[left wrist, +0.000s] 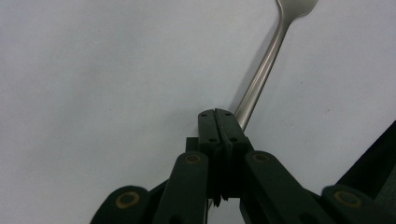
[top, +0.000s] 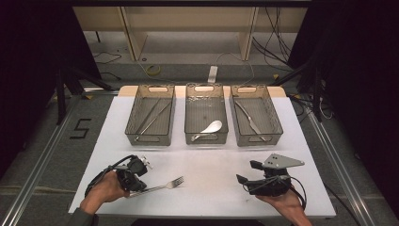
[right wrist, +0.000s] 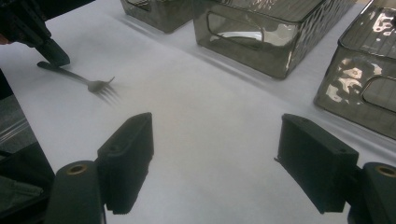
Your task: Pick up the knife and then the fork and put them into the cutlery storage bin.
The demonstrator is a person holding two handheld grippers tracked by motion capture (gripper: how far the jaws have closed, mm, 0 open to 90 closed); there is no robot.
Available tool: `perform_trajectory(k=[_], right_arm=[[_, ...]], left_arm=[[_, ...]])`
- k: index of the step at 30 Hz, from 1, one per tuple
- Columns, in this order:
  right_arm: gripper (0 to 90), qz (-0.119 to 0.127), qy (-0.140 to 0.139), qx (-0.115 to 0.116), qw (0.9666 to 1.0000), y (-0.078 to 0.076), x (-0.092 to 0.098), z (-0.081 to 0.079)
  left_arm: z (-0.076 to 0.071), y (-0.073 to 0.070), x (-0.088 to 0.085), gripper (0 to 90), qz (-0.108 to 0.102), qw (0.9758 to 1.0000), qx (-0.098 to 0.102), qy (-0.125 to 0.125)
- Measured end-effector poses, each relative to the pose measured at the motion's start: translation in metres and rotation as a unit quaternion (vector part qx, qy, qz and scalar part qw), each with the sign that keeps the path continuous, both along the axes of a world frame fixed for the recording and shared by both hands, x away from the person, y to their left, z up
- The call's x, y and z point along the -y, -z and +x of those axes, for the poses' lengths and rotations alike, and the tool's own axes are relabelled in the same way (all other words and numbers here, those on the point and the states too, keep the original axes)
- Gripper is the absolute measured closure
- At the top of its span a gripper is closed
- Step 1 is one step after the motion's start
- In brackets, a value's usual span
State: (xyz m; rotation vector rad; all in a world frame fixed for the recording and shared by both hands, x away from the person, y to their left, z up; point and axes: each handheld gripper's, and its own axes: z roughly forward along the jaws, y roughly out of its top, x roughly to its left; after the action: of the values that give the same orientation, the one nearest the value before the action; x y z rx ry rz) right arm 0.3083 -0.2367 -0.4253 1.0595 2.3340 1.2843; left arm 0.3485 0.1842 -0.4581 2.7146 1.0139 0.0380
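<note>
**Fork in the left gripper, three bins behind**

Fork (top: 162,187): metal, lying low over the white table cover (top: 211,165), at about 7 o'clock from the table's middle. Prongs point toward 2 o'clock, handle end toward 8 o'clock. In the left gripper view the handle (left wrist: 261,74) runs up and away from the closed jaws toward 1 o'clock. Whether the prongs rest on the cover or hang just above it cannot be told.

Left gripper (top: 133,187): jaws clamped together on the end of the fork's handle, held in the person's left hand (top: 104,190) at the near left of the table.

Right gripper (top: 245,181): at about 5 o'clock from the table's middle, well apart from the fork, resting in the person's right hand (top: 284,205). Jaws spread wide with nothing between them; a grey three-cornered plate sits on top.

Left bin (top: 150,114): smoky see-through plastic, at 11 o'clock, holding long thin metal pieces, too fine to name.

Middle bin (top: 206,113): at 12 o'clock, holding a spoon (top: 207,129).

Right bin (top: 255,114): at 1 o'clock, holding a knife (top: 249,120) laid slantwise.

The three bins stand side by side in a row, close but apart.
</note>
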Motion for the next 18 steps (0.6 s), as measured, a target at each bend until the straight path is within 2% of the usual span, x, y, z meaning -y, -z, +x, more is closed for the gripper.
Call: perform_trajectory(k=[4,10,14,18], right_arm=[[27.7,-0.003,-0.001,-0.001,1.0000,0.001,-0.001,0.000],[27.7,-0.006,-0.002,-0.002,1.0000,0.002,-0.001,0.000],[27.7,-0.007,-0.002,-0.001,1.0000,0.002,-0.001,0.000],[27.7,-0.008,-0.001,-0.001,1.0000,0.002,-0.001,0.000]], left_arm=[[0.000,-0.002,0.000,86.6,-0.001,1.0000,0.007,-0.002],[-0.003,-0.012,0.001,59.3,-0.004,0.9995,0.031,0.007],[-0.005,-0.009,0.006,47.1,0.001,0.9995,0.026,0.016],[-0.005,-0.005,0.009,44.0,0.008,0.9995,0.019,0.022]])
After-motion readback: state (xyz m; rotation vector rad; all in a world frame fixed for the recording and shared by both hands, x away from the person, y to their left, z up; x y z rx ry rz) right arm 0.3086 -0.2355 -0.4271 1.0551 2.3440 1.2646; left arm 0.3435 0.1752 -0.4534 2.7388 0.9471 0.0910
